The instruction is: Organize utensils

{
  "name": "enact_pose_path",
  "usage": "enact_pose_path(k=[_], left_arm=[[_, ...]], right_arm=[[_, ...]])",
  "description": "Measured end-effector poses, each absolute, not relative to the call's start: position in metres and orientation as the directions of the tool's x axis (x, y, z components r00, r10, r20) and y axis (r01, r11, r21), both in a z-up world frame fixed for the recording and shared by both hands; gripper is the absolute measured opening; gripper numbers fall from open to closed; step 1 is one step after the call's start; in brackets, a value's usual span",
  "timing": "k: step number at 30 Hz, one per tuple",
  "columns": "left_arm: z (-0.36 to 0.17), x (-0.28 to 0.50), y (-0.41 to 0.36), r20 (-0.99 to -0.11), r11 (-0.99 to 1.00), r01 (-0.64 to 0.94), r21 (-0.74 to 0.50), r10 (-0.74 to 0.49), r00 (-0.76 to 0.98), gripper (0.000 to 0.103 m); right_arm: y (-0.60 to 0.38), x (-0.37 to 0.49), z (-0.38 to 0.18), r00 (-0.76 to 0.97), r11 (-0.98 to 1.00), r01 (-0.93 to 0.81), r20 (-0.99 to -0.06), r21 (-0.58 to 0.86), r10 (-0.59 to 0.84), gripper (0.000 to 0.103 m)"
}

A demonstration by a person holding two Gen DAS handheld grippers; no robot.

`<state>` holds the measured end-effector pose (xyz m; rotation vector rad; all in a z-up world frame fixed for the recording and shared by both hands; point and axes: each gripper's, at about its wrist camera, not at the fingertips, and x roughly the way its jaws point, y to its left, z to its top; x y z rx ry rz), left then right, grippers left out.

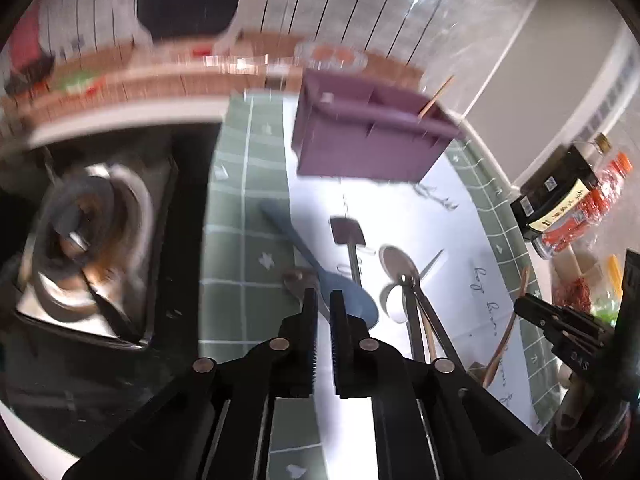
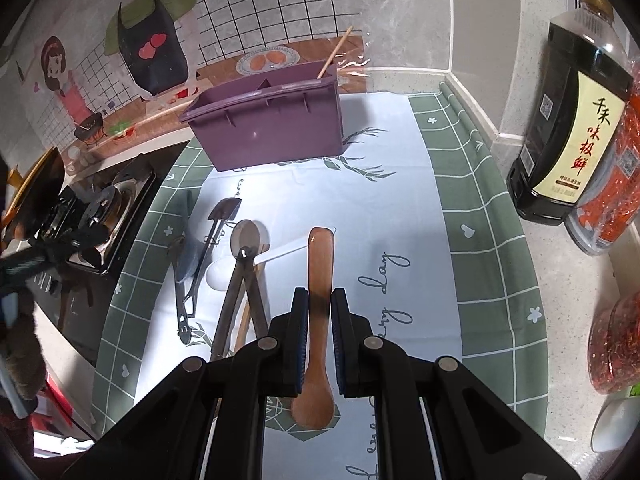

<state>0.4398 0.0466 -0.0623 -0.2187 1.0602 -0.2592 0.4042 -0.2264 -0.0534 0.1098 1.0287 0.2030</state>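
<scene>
The right gripper [image 2: 320, 312] has its 2 fingers closed narrow around the wooden spoon [image 2: 320, 264], gripping the handle partway along. The spoon's long axis runs straight along the fingers, from 6 o'clock, where the bowl sits near the palm, up to 12 o'clock, where the handle tip points at the purple utensil caddy [image 2: 268, 128]. The caddy stands well apart at about 11 o'clock from the fingertips, with 1 chopstick [image 2: 334, 54] already leaning in its right-hand compartment.

The left gripper [image 1: 324, 300] hovers over the blue spoon [image 1: 320, 276], which lies slantwise from 11 o'clock to 5 o'clock beneath the fingers. Its fingers stand close together with only a slim gap; the view is blurred, so I would guess they hold nothing.

The right hand looks the likelier one to carry its spoon forward to the caddy.
</scene>
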Motion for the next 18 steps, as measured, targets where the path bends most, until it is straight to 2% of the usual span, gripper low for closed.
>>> enact_pose_path(k=[1, 3, 5, 10, 16, 18], left_arm=[[-0.068, 0.445, 0.047, -0.836, 0.946, 0.095, -0.31, -0.319, 0.447, 0.019], [-0.08, 0.465, 0.051, -0.854, 0.941, 0.038, -0.338, -0.323, 0.407, 0.042], [-0.095, 0.492, 0.056, -0.893, 0.937, -0.069, -0.341, -0.301, 0.334, 0.047], [-0.121, 0.54, 0.058, -0.942, 0.929, -0.236, -0.285, -0.226, 0.249, 0.047], [-0.126, 0.557, 0.03, -0.956, 0.96, -0.196, -0.199, -0.147, 0.252, 0.047], [-0.13, 0.555, 0.022, -0.957, 0.969, -0.174, -0.175, -0.127, 0.26, 0.035]], right_arm=[[-0.227, 0.406, -0.055, 0.496, 0.975, -0.114, -0.84, 0.189, 0.221, 0.011], [-0.229, 0.409, -0.058, 0.49, 0.975, -0.113, -0.843, 0.192, 0.223, 0.011], [-0.23, 0.413, -0.061, 0.487, 0.975, -0.115, -0.844, 0.192, 0.224, 0.011], [-0.23, 0.42, -0.067, 0.481, 0.974, -0.117, -0.847, 0.195, 0.227, 0.011], [-0.234, 0.426, -0.067, 0.485, 0.974, -0.117, -0.845, 0.192, 0.225, 0.011], [-0.235, 0.428, -0.068, 0.487, 0.974, -0.115, -0.844, 0.194, 0.225, 0.011]])
